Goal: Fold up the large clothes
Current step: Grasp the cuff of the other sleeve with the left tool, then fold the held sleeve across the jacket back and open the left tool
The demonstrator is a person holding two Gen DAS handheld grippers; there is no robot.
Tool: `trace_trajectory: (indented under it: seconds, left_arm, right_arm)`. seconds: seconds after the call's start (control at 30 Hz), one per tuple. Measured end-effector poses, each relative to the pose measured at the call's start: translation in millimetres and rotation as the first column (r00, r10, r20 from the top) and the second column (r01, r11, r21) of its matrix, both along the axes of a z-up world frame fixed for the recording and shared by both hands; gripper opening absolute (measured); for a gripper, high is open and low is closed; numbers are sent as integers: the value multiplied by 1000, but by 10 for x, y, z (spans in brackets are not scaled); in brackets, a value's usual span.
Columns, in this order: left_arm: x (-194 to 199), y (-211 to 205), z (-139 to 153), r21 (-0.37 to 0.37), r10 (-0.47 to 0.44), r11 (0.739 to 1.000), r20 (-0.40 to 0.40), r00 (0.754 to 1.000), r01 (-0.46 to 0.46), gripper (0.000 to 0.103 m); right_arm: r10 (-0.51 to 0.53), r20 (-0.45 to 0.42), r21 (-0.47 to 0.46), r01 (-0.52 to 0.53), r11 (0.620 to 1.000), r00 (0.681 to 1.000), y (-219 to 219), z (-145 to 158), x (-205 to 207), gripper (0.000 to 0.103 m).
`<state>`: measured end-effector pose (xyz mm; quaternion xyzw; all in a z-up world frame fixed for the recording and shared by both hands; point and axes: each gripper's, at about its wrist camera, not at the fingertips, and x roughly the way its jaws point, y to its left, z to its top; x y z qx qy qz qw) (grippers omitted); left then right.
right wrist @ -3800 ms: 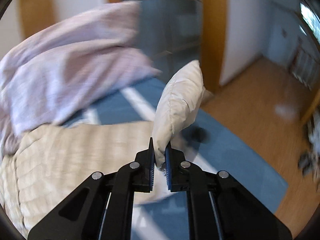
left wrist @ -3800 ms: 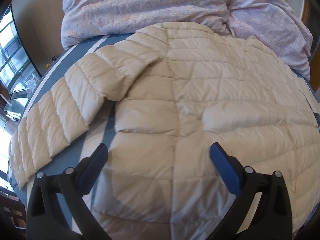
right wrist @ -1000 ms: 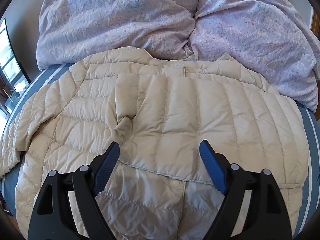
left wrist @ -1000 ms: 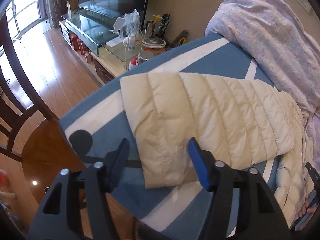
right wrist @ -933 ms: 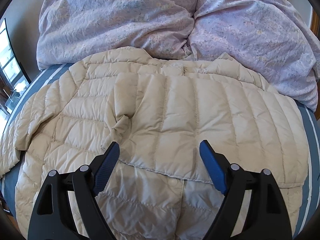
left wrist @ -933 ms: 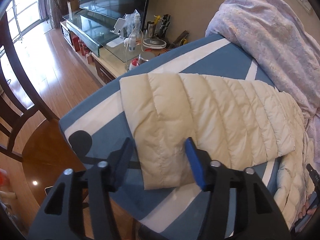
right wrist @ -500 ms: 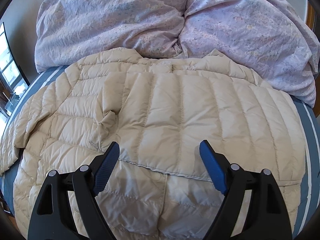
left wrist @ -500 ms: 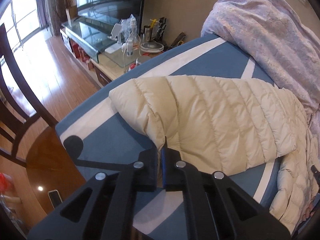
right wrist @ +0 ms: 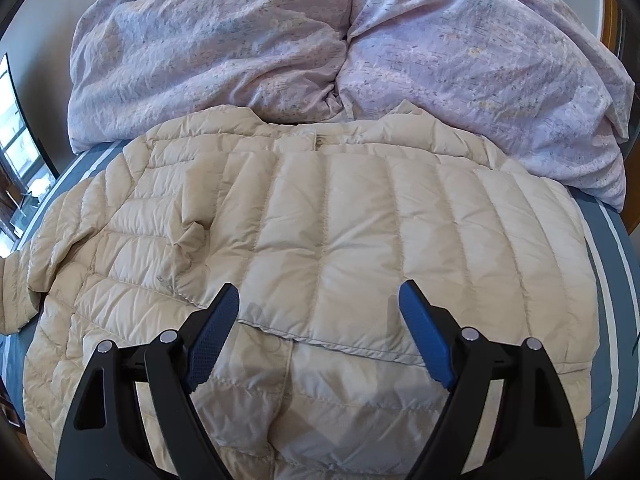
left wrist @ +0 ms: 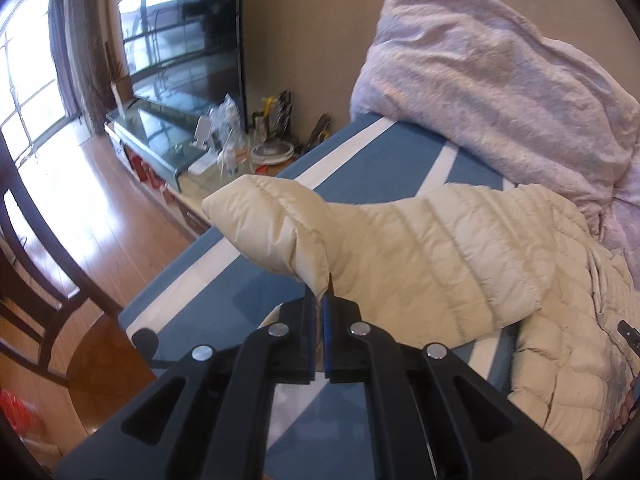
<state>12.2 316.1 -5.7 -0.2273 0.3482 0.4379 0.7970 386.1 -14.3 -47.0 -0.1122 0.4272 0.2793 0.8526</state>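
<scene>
A cream quilted puffer jacket (right wrist: 320, 240) lies spread on a blue and white striped bed (right wrist: 612, 280). Its right sleeve lies folded across the chest. In the left wrist view my left gripper (left wrist: 319, 304) is shut on the cuff of the left sleeve (left wrist: 400, 252) and holds it lifted off the bed (left wrist: 224, 276). In the right wrist view my right gripper (right wrist: 320, 316) is open and empty, hovering above the jacket's lower front.
A lilac duvet (right wrist: 320, 40) is piled at the head of the bed, touching the jacket's collar. Left of the bed stand a glass TV bench (left wrist: 160, 136) with clutter, a television (left wrist: 184, 32), a dark wooden chair (left wrist: 36, 280) and wood floor.
My left gripper closed on the left sleeve's cuff and raised it off the bed. My right gripper, earlier shut on the right sleeve, has let it go across the chest and stays open.
</scene>
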Motion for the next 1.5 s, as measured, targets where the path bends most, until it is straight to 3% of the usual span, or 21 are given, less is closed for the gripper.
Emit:
trace_trajectory:
  seconds: [0.47, 0.8, 1.0, 1.17, 1.5]
  left_arm:
    - [365, -272, 242, 67, -99, 993, 54, 994, 95, 2]
    - [977, -614, 438, 88, -247, 967, 118, 962, 238, 2]
    - [1618, -959, 476, 55, -380, 925, 171, 909, 376, 2]
    - [2099, -1328, 431, 27, -482, 873, 199, 853, 487, 2]
    - [2866, -2256, 319, -12, -661, 729, 246, 709, 684, 2]
  right_arm:
    - [2, -2, 19, -2, 1000, 1000, -116, 29, 57, 84]
    - [22, 7, 43, -22, 999, 1000, -222, 164, 39, 87]
    - [8, 24, 37, -9, 999, 1000, -354, 220, 91, 88]
    - [-29, 15, 32, 28, 999, 999, -504, 205, 206, 88]
    - [-100, 9, 35, 99, 994, 995, -818, 190, 344, 88]
